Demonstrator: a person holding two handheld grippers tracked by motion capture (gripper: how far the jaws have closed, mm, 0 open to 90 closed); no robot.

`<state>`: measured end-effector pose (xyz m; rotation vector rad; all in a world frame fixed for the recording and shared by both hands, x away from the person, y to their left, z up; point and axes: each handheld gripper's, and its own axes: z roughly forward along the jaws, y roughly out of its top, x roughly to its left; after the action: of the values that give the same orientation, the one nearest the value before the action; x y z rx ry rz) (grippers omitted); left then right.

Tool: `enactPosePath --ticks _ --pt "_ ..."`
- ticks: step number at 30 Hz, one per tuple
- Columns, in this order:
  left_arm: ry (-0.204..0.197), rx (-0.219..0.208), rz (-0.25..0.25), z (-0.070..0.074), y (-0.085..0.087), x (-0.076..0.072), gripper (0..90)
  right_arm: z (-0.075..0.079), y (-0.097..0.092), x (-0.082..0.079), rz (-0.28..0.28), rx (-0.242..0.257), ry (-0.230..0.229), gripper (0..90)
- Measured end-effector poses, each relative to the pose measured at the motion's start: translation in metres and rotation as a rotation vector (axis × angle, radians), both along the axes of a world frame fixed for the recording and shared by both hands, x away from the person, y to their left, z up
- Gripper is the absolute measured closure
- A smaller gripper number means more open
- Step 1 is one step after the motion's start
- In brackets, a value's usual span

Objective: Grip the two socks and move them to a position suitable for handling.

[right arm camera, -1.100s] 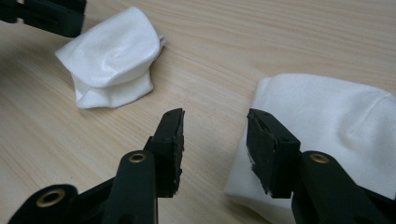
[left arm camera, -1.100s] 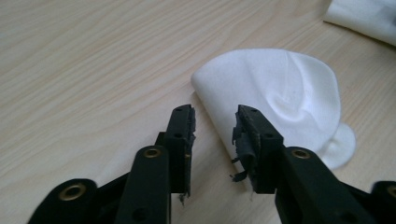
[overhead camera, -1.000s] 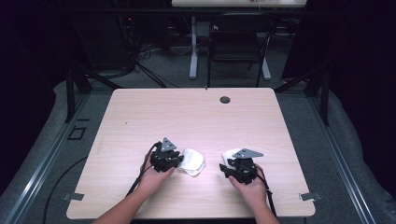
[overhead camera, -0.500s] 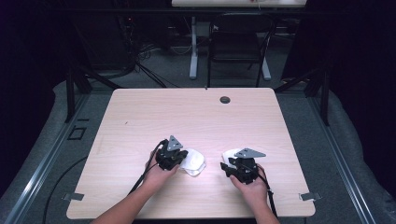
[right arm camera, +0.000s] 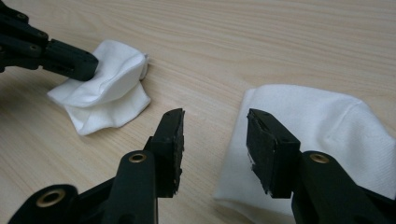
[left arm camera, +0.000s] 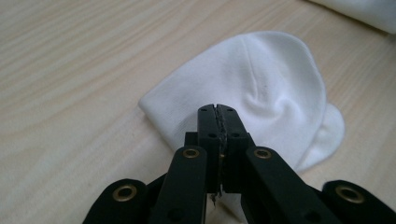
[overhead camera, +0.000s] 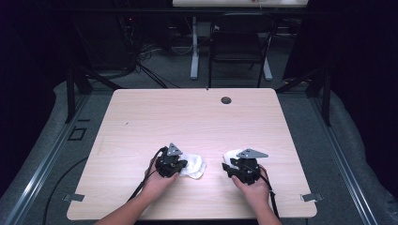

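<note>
high view: two white cloths lie near the front edge of the table (overhead camera: 141, 122). the left gripper (overhead camera: 174, 165) sits at the near edge of the left cloth (overhead camera: 195, 166), and the right gripper (overhead camera: 237, 168) rests over the right cloth (overhead camera: 231, 156), well apart from the other. each hand stays on its own side, likely so that one piece can be worked while the other waits.

left gripper view: the left gripper (left arm camera: 218, 112) has its jaws pressed together, having just been closing, and they pinch the near hem of the left cloth (left arm camera: 261, 79). a small pucker in the fabric just past the tips suggests the pinch is gathering it, probably to lift or fold that edge.

right gripper view: the right gripper (right arm camera: 215, 135) stands with jaws apart and nothing between the pads. the right cloth (right arm camera: 322, 126) lies flat under and beyond its right jaw, untouched as far as i can tell. farther off, the left gripper (right arm camera: 91, 67) bites the crumpled left cloth (right arm camera: 105, 93).
</note>
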<state>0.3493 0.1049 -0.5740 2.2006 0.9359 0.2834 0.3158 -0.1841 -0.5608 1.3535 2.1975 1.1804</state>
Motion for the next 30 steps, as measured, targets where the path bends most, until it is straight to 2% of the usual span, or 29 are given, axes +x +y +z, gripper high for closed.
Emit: enactPosePath --ticks 8,11,13,17,20,23,25,27,30 --pt "-0.031 0.032 -0.046 0.0 0.008 -0.02 89.8 0.001 0.001 -0.001 -0.002 -0.006 -0.007 57.3" --pt "-0.025 0.029 -0.057 0.0 0.013 -0.024 89.8 0.001 0.001 -0.002 0.0 -0.007 -0.01 57.5" --pt "-0.025 0.032 -0.064 0.0 0.015 -0.027 89.8 0.003 0.0 -0.002 -0.01 -0.012 -0.03 58.2" --pt "-0.023 0.041 -0.068 0.001 0.02 -0.028 89.7 0.01 -0.006 -0.003 -0.031 -0.036 -0.058 68.8" --pt "-0.033 0.017 -0.051 0.005 0.025 -0.027 86.4 0.012 -0.014 -0.002 -0.057 -0.074 -0.068 75.6" --pt "-0.04 -0.016 -0.032 0.012 0.033 -0.026 82.3 0.01 -0.023 0.003 -0.091 -0.094 -0.054 77.2" --pt "-0.04 -0.041 -0.013 0.017 0.039 -0.025 80.7 0.004 -0.027 0.008 -0.108 -0.095 -0.019 77.2" --pt "-0.042 -0.056 -0.004 0.02 0.044 -0.024 77.0 -0.005 -0.026 0.013 -0.109 -0.092 0.028 77.1" --pt "-0.05 -0.072 0.016 0.024 0.054 -0.021 73.5 -0.011 -0.02 0.017 -0.092 -0.109 0.053 77.2"
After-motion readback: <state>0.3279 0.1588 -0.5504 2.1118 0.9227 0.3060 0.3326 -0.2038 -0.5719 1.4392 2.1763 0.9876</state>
